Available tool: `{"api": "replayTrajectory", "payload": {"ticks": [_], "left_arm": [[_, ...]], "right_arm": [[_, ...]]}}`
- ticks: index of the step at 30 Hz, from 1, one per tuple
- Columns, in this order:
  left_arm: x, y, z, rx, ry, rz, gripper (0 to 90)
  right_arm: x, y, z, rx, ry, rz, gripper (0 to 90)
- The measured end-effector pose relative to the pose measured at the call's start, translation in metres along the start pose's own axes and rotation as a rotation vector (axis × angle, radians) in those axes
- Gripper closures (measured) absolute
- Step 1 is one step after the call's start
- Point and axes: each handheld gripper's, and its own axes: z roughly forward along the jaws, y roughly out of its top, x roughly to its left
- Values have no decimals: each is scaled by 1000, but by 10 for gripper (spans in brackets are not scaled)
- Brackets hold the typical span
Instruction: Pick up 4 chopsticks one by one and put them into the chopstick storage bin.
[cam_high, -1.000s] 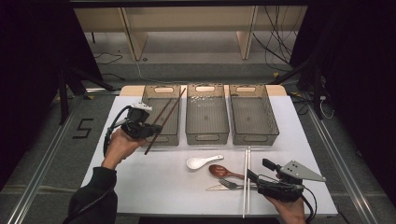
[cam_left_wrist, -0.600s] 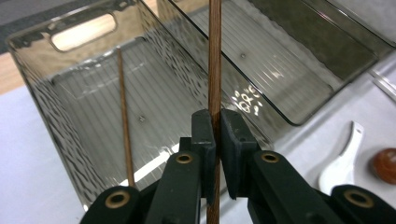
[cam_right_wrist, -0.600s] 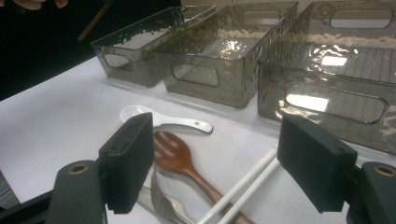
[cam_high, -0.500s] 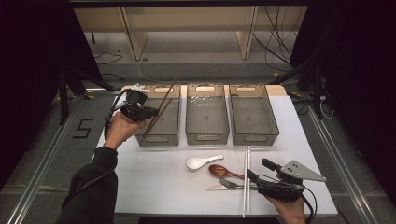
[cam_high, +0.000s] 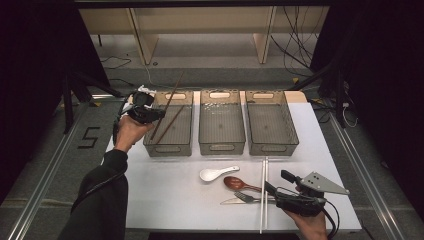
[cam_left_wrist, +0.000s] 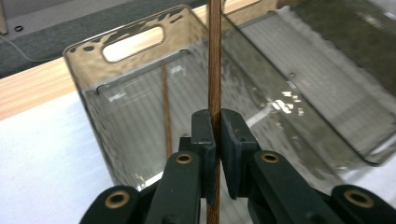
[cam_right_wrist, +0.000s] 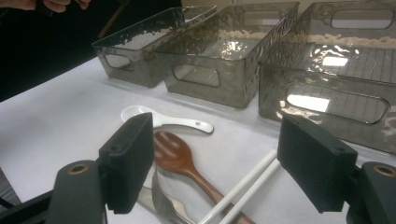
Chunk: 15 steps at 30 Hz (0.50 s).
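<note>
My left gripper (cam_high: 145, 113) is shut on a long brown chopstick (cam_high: 172, 92), which slants up over the left grey bin (cam_high: 167, 148). In the left gripper view the chopstick (cam_left_wrist: 214, 56) runs straight up between the pressed pads of that gripper (cam_left_wrist: 217, 126). A second brown chopstick (cam_left_wrist: 166, 107) lies inside the bin (cam_left_wrist: 88, 65). My right gripper (cam_high: 276, 181) rests open near the table's front right. Its jaws (cam_right_wrist: 219, 158) stand wide apart over a wooden spoon (cam_right_wrist: 180, 156) and a pair of white chopsticks (cam_right_wrist: 243, 186).
The middle bin (cam_high: 221, 147) and right bin (cam_high: 272, 147) stand in a row beside the left one. A white ceramic spoon (cam_high: 217, 173), a wooden spoon (cam_high: 240, 184), a fork (cam_high: 247, 198) and white chopsticks (cam_high: 263, 195) lie on the white table top.
My left hand has carried the brown chopstick away from the person and slightly right, up to the left bin's far corner. The right gripper has stayed where it was.
</note>
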Motion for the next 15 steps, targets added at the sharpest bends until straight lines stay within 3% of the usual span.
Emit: {"api": "replayTrajectory", "payload": {"ticks": [15], "left_arm": [[5,-13,17,23,26,-14,837]], "right_arm": [[0,0,0,2,2,4,280]]}}
